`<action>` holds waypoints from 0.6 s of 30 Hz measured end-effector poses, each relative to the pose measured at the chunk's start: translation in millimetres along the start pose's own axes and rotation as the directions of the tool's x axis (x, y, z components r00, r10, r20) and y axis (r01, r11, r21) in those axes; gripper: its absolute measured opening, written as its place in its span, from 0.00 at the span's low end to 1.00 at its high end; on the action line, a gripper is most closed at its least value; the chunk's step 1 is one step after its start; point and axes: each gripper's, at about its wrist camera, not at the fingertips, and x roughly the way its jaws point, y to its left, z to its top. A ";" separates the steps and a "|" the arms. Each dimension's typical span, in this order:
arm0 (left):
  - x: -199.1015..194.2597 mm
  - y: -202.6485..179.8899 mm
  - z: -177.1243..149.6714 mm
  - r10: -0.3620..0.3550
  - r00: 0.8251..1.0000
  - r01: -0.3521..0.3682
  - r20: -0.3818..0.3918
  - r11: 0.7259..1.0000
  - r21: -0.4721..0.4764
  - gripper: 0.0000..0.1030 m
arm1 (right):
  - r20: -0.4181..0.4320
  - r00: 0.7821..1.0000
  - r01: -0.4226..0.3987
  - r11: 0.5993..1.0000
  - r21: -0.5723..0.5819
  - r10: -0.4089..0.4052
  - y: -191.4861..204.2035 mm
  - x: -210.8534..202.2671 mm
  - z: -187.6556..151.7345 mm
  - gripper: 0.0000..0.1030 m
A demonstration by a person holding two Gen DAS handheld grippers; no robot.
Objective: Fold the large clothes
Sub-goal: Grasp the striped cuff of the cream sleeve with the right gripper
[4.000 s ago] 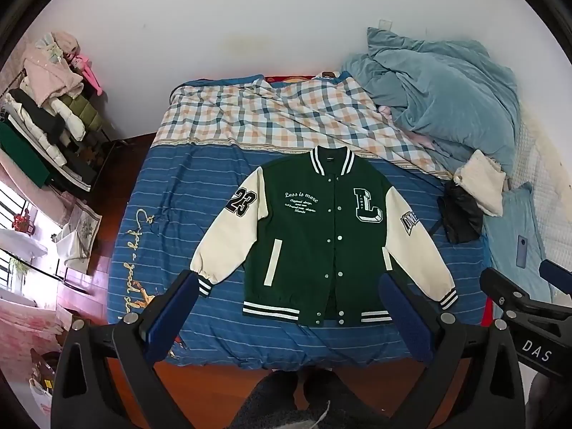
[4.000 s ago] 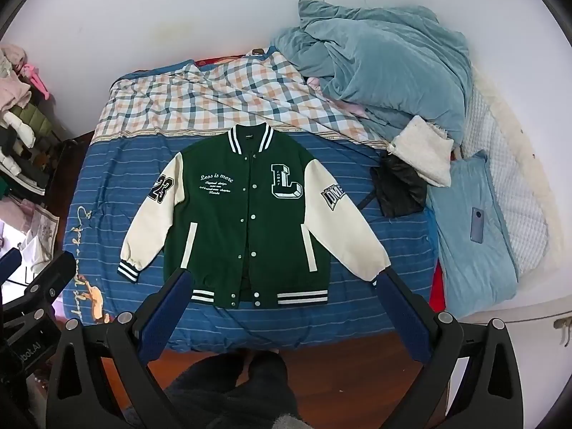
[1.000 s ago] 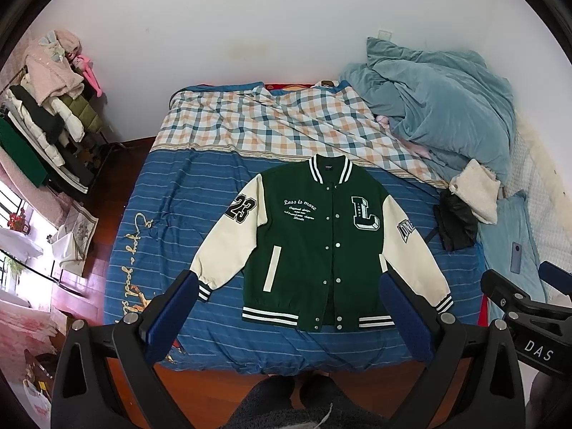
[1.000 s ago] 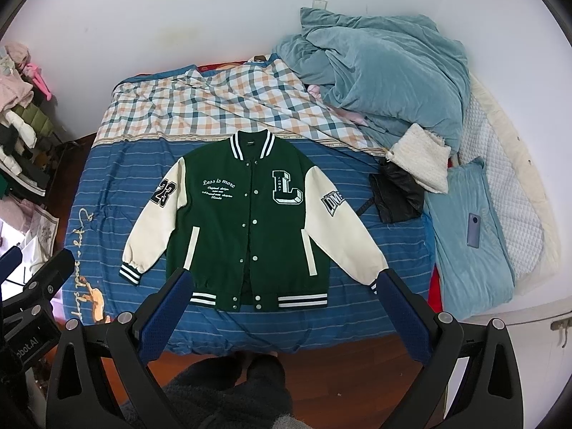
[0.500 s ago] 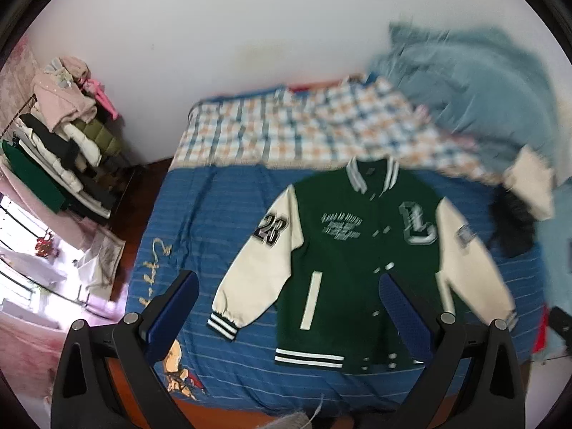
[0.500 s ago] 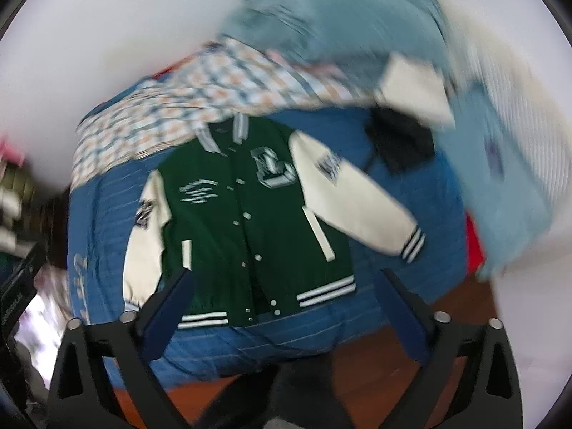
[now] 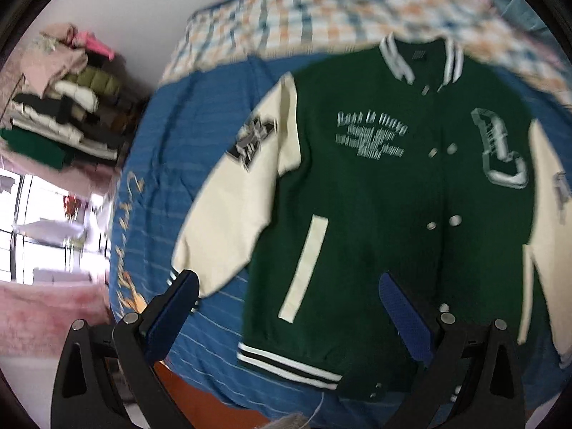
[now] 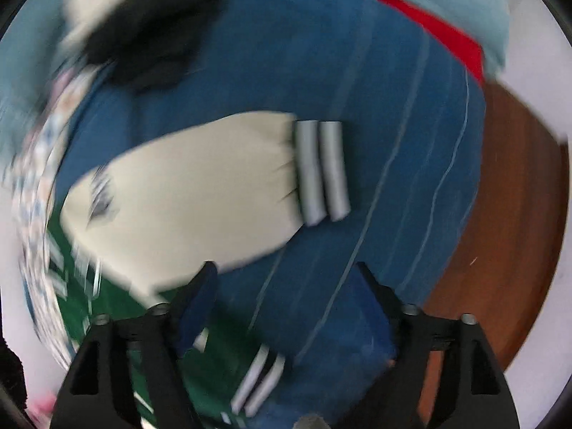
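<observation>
A green varsity jacket (image 7: 386, 221) with cream sleeves lies flat, front up, on the blue striped bedspread (image 7: 178, 164). My left gripper (image 7: 289, 318) is open and empty, hovering low over the jacket's lower left hem and left cuff. In the blurred right wrist view, the jacket's right cream sleeve (image 8: 186, 193) with its striped cuff (image 8: 321, 171) lies on the bedspread (image 8: 357, 89). My right gripper (image 8: 286, 304) is open and empty, just above the bed between that sleeve and the green hem (image 8: 200, 386).
A rack of stacked clothes (image 7: 60, 107) stands left of the bed. A plaid blanket (image 7: 321, 21) covers the bed's head. A black item (image 8: 150, 35) lies beyond the right sleeve. Wooden floor (image 8: 511, 236) and a red patch (image 8: 443, 39) border the bed's right edge.
Both grippers have dropped from a high overview down close to the bed. The left moved toward the jacket's left hem, the right swung toward the right sleeve. Both stayed open.
</observation>
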 end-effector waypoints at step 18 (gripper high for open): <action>82.5 -80.6 13.2 -0.068 0.998 0.068 -0.005 0.997 0.040 1.00 | 0.272 0.962 -0.056 0.995 0.083 0.031 42.7 75.2 77.7 0.24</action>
